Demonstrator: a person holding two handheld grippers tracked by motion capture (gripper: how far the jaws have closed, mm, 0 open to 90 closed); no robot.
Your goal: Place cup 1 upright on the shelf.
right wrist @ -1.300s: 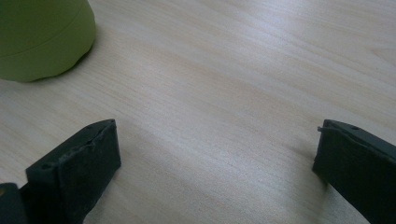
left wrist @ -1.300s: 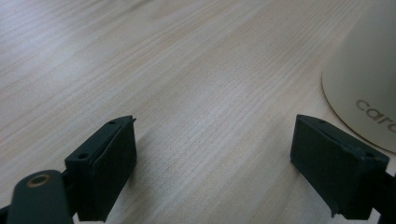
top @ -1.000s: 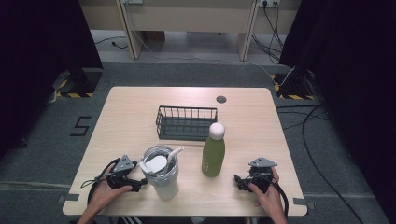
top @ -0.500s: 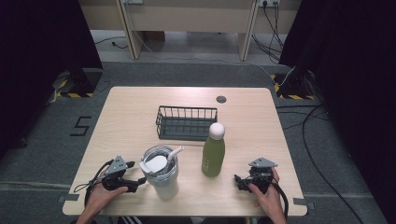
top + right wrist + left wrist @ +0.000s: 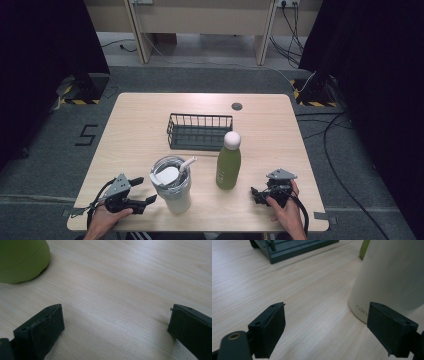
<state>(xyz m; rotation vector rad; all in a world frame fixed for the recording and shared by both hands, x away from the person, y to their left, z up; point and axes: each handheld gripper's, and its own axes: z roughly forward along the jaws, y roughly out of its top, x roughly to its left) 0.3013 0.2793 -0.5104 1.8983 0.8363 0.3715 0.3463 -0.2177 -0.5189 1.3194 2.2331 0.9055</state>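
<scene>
Tumbler point(image 5: 172, 186) looks rigid, smooth, slippery; I'd grasp its lower body. My left gripper point(image 5: 145, 202) gapes wide beside it, empty; right gripper point(image 5: 257, 194) likewise empty.

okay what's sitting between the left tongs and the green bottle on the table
The white tumbler with a straw stands between the left tongs and the green bottle, as the high view shows; the tongs are open beside its base.

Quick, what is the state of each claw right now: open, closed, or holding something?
Left claw: open, holding nothing, beside the white tumbler.
Right claw: open, holding nothing, near the green bottle.
</scene>
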